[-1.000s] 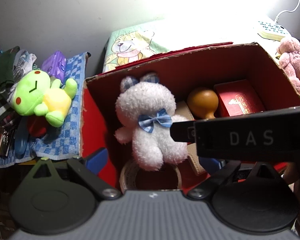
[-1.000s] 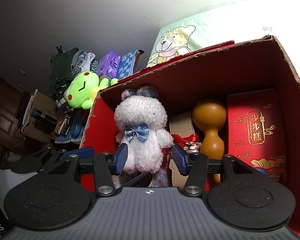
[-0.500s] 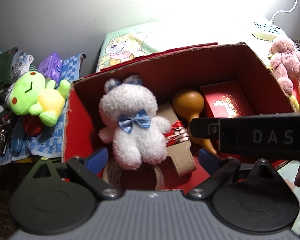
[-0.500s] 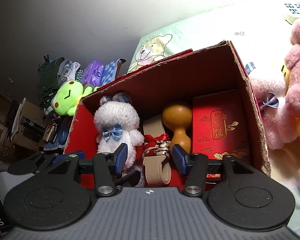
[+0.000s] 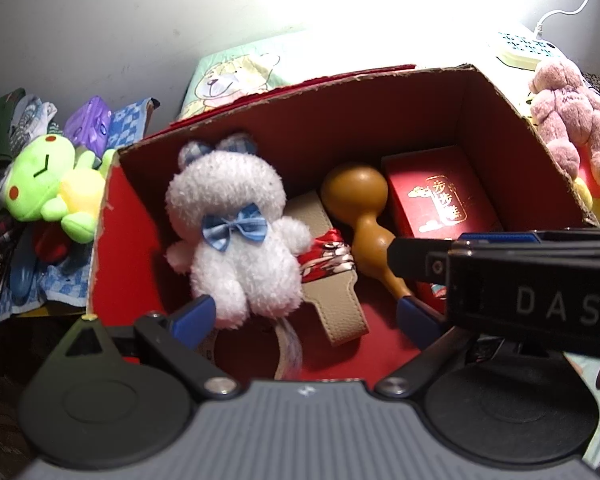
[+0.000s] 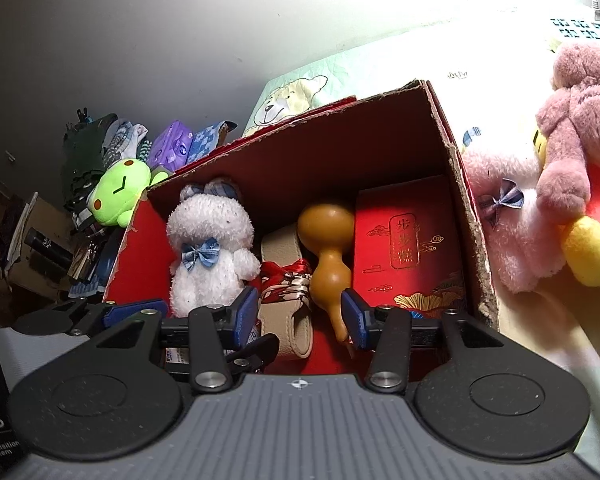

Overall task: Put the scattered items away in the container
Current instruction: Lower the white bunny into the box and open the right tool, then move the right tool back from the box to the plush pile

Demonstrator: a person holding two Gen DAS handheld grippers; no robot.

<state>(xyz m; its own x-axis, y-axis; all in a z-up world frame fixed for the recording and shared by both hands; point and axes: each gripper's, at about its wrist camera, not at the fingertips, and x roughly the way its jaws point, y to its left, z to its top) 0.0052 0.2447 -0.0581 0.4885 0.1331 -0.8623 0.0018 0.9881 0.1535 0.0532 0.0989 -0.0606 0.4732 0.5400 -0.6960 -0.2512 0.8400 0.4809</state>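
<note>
Plush toys, the pink bear [image 6: 576, 136] among them, lie outside the box [image 6: 466, 216] off to my right, nearest my right gripper [image 6: 300, 312], whose empty jaws have just been narrowing; my left gripper [image 5: 300, 312] gapes wide, empty.

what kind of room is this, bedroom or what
Probably a bedroom or a child's room. A bear-print blanket covers the surface behind the red cardboard box, plush toys such as the pink teddy lie about, and folded clothes are piled by the wall.
</note>
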